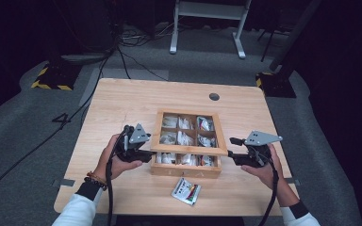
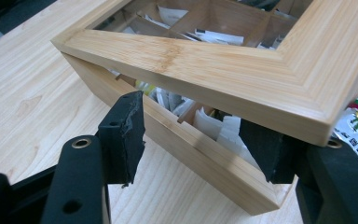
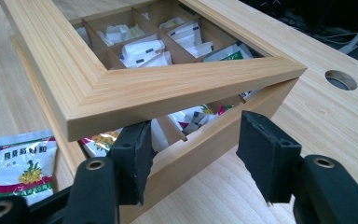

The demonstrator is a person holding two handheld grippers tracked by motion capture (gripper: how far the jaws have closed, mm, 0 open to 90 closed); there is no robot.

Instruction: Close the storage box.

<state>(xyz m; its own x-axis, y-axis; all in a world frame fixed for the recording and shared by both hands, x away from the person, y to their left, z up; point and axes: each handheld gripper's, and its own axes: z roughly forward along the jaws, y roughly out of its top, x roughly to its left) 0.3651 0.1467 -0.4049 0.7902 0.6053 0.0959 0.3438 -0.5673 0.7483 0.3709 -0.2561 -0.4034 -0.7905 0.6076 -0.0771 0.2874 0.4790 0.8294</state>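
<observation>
Midway, the box [image 1: 186, 165] lid [image 1: 188, 149] hangs half-raised; left gripper [image 1: 147, 154] and right gripper [image 1: 231, 155], jaws apparently spread, prop its corners; packet [image 1: 186, 191] outside.

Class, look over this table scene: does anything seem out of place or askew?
Yes. The wooden box's lid is propped up at its near edge, tilted above the box instead of lying flat, with packets showing through the gap. One sachet lies loose on the table in front of the box, outside its compartments.
</observation>
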